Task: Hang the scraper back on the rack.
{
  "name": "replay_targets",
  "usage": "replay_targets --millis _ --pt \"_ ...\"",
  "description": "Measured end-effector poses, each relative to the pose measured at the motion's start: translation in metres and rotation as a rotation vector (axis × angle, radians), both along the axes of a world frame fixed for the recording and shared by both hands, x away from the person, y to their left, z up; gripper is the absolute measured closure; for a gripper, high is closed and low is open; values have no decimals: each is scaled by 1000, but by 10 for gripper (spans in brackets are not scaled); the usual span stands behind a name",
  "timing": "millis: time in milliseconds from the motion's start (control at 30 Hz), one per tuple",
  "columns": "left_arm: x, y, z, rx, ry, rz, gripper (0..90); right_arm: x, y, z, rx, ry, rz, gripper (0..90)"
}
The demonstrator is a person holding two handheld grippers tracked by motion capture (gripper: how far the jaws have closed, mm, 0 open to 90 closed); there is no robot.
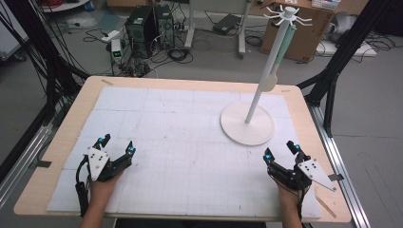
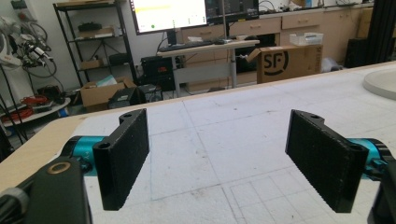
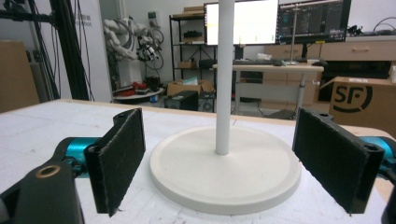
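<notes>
— Where's the white stand (image 1: 247, 124)?
— Just beyond the right gripper (image 1: 282, 151), whose jaws gape wide, empty; its pole top is cut off in that gripper's view.
— The left gripper (image 1: 117, 144)?
— Well left of the stand, spread wide, empty.

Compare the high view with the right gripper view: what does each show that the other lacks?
High view alone: the stand's hooked top, a pale green utensil hanging beside the pole, the left gripper open at the table's near left, and the person's hands.

Right gripper view alone: lit monitors and an SF-marked carton behind the table.

Both: the right gripper, jaws spread with nothing between them, the stand's round white base ahead of it, its pole, and the white gridded table.
</notes>
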State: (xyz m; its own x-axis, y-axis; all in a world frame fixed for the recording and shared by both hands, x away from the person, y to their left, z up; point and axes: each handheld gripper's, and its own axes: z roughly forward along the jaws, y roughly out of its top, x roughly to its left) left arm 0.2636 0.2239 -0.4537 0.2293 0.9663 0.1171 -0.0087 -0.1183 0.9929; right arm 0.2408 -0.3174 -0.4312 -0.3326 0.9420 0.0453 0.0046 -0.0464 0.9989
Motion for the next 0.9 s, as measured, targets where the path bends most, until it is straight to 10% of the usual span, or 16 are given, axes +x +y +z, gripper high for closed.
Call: replay_targets --millis 900 --pt "0 0 0 4 0 1 223 0 -1 -16 11 28 19 164"
